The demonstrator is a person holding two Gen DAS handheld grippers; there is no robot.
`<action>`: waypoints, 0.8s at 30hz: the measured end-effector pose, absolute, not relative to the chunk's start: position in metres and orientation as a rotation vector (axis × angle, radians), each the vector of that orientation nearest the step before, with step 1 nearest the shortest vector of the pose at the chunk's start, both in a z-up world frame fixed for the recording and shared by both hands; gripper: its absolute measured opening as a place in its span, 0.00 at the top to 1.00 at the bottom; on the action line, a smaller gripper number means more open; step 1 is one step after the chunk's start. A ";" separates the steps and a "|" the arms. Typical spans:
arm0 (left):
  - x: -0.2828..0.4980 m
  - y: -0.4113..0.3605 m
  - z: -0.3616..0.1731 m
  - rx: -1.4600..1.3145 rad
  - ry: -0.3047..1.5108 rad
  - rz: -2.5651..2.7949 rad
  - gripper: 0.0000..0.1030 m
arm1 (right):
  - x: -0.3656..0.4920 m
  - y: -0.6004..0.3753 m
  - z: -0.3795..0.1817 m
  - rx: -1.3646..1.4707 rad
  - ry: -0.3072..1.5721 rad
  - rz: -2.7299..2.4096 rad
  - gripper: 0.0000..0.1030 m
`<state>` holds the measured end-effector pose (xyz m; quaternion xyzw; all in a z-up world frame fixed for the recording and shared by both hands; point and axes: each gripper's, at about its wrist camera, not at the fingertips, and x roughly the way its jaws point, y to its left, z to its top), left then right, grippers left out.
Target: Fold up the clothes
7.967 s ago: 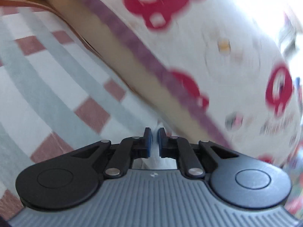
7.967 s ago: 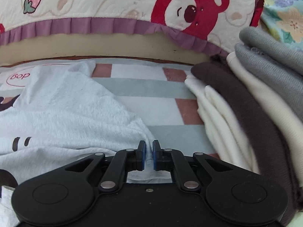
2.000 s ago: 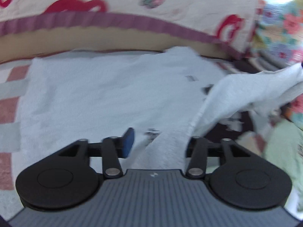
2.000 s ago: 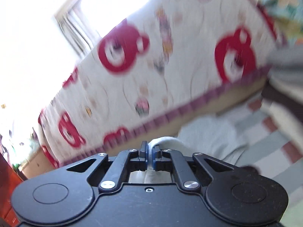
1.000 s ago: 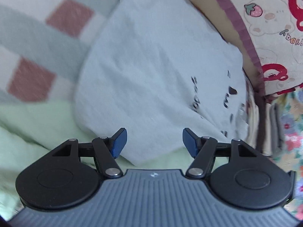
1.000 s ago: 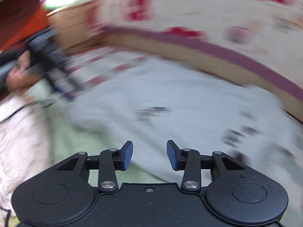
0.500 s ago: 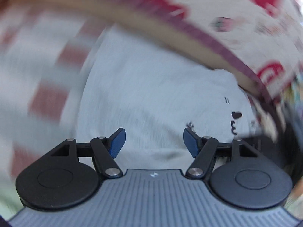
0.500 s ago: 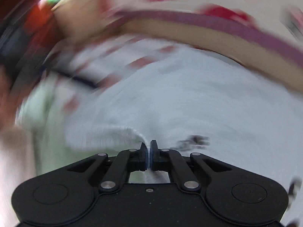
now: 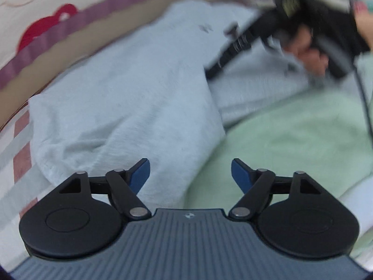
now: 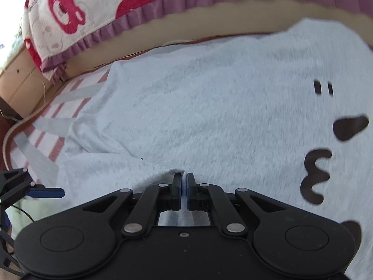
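A home bedroom: at twelve o'clock runs a cream quilted bedspread (image 10: 98, 7) printed with red bears and edged by a purple frill, over a tan mattress side (image 10: 209, 21), above a pink, grey and white checked blanket (image 10: 46, 126).

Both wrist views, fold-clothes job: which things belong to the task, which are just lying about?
In the job:
- pale blue shirt, spread flat
- right gripper, shut on the shirt's near edge
- left gripper, open, holding nothing

Lying about:
- green blanket
- striped mat
- bear-print bedspread
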<state>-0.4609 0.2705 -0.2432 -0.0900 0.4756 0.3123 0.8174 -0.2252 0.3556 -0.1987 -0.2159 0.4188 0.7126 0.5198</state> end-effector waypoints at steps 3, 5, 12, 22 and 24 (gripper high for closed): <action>-0.465 0.295 -0.248 -0.188 1.061 0.752 0.68 | -0.235 0.360 -0.198 -0.561 0.933 1.708 0.96; -0.479 0.321 -0.237 -0.305 1.005 0.848 0.81 | -0.237 0.362 -0.200 -0.574 0.933 1.694 0.95; -0.522 0.393 -0.215 -0.611 0.615 1.046 0.77 | -0.230 0.349 -0.203 -0.534 0.997 1.626 0.94; -0.577 0.417 -0.214 -0.793 0.376 1.088 0.62 | -0.245 0.326 -0.193 -0.594 0.849 1.675 0.67; -0.579 0.415 -0.213 -0.795 0.385 1.062 0.61 | -0.259 0.322 -0.183 -0.656 0.711 1.730 0.63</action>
